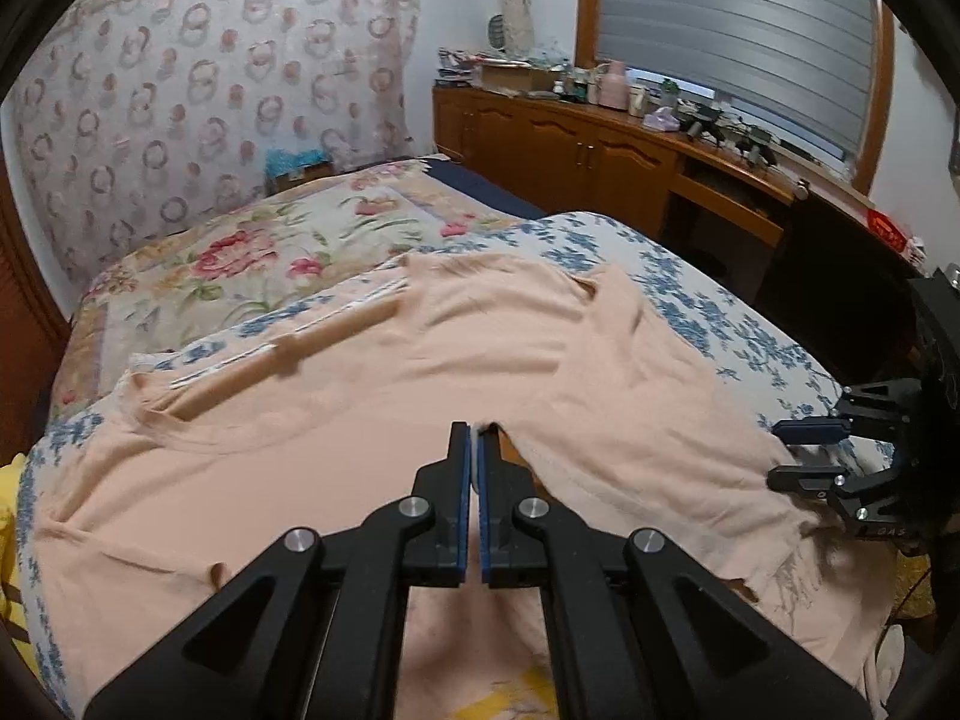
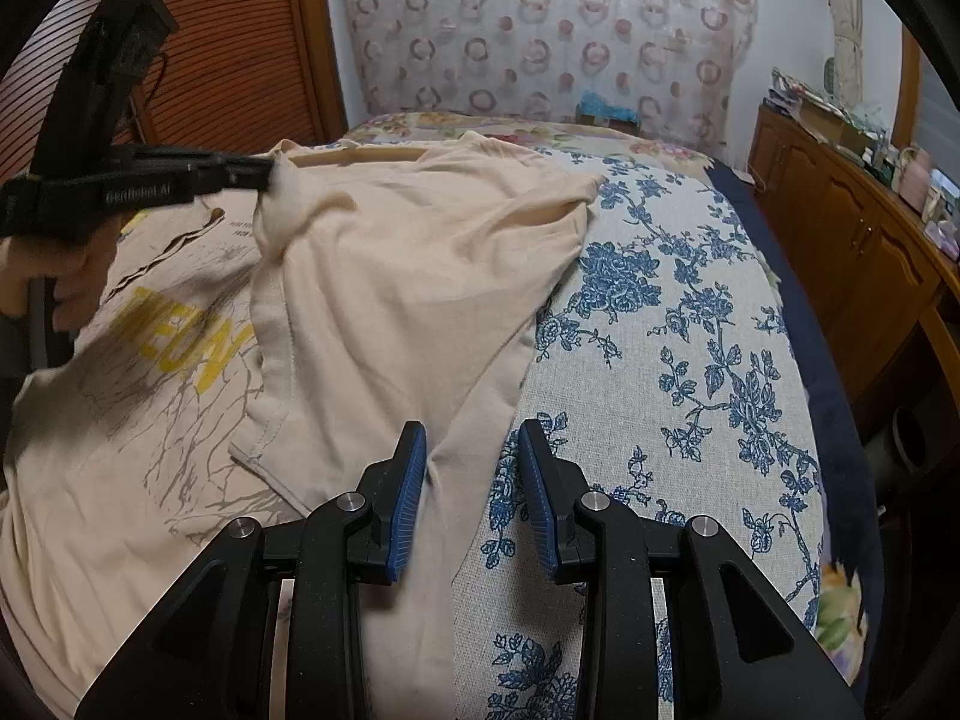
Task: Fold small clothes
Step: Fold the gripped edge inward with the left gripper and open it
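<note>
A peach T-shirt [image 1: 372,384] lies spread on the bed; it also shows in the right wrist view [image 2: 390,276], with a yellow and grey print on the side turned up at the left. My left gripper [image 1: 476,429] is shut on a fold of the T-shirt and holds it lifted; it shows at the upper left of the right wrist view [image 2: 267,174]. My right gripper [image 2: 472,450] is open, its jaws astride the shirt's right edge near the bed's front; it shows at the right of the left wrist view [image 1: 780,450].
The bed has a blue-flowered cover [image 2: 660,330] and a pink-flowered quilt [image 1: 240,252] behind. A wooden cabinet [image 1: 570,144] with clutter runs along the right wall under a window. A patterned cloth [image 2: 540,30] hangs at the bed's head.
</note>
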Demonstrator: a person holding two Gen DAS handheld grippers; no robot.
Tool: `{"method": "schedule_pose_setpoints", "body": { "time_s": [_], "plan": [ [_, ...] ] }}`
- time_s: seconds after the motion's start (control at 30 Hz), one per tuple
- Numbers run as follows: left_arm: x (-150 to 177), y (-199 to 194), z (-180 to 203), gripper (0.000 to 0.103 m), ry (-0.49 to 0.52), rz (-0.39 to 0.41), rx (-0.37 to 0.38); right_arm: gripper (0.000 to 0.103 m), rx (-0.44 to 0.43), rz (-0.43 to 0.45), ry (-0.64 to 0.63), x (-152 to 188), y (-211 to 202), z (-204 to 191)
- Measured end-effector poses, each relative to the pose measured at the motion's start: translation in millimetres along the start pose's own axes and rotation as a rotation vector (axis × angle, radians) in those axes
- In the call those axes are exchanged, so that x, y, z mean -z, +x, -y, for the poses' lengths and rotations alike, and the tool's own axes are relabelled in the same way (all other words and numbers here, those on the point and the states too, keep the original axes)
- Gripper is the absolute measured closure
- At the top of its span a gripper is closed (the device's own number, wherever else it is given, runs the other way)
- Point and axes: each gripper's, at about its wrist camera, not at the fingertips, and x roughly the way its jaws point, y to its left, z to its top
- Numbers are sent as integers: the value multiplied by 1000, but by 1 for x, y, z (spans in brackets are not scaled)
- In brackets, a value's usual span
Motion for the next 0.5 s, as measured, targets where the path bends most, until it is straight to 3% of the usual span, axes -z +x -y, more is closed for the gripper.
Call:
{"method": "schedule_pose_setpoints", "body": {
  "time_s": [0.17,0.4,0.5],
  "plan": [
    [10,2,-11,96,-2,-16,-19,72,-4,0,4,0,0,0],
    [31,-6,-23,67,2,-47,0,71,-5,0,5,0,0,-1],
    [43,-12,-28,62,-1,-66,19,70,-7,-2,6,0,-1,-1]
  ]
}}
